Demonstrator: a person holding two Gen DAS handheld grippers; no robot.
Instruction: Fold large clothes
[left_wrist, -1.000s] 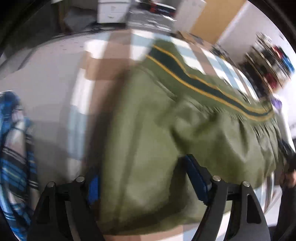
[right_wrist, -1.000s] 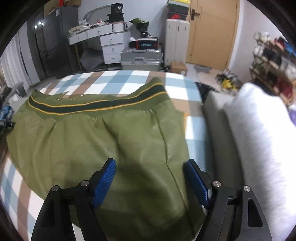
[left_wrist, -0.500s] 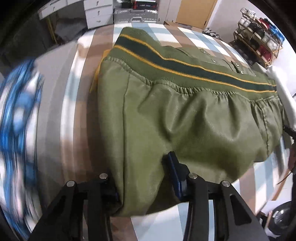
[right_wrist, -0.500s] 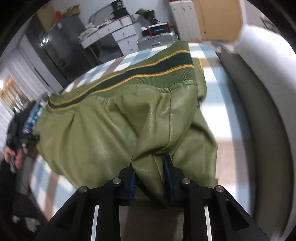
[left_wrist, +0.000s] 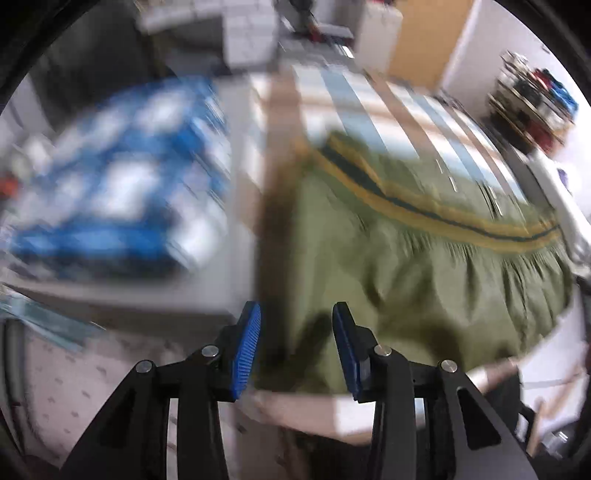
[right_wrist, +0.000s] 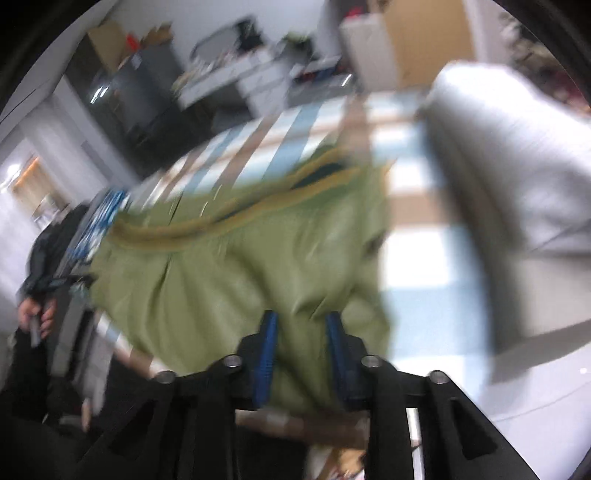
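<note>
The olive-green jacket (left_wrist: 424, 266) lies spread on a bed covered by a checked sheet (left_wrist: 369, 96) in blue, white and tan. Its ribbed hem (left_wrist: 443, 214), dark green with two yellow stripes, runs along the far edge of the garment.

The right hand-held gripper (right_wrist: 301, 343) is closed down on a bunched fold of the jacket (right_wrist: 236, 266); green cloth fills the narrow gap between its blue pads (right_wrist: 267, 343). The left hand-held gripper (left_wrist: 295, 345) stands partly open at the jacket's near left edge, with nothing visibly clamped between its blue pads (left_wrist: 247, 347).

Both views are motion-blurred. A blue-and-white plaid garment (left_wrist: 122, 177) lies to the left of the jacket, apart from it. A large white pillow or cushion (right_wrist: 517, 166) sits on the right side of the bed. Behind the bed the room shows white drawers (left_wrist: 251, 40), a tan wooden door (left_wrist: 421, 40) and a rack of shoes (left_wrist: 535, 99) against the right wall.
</note>
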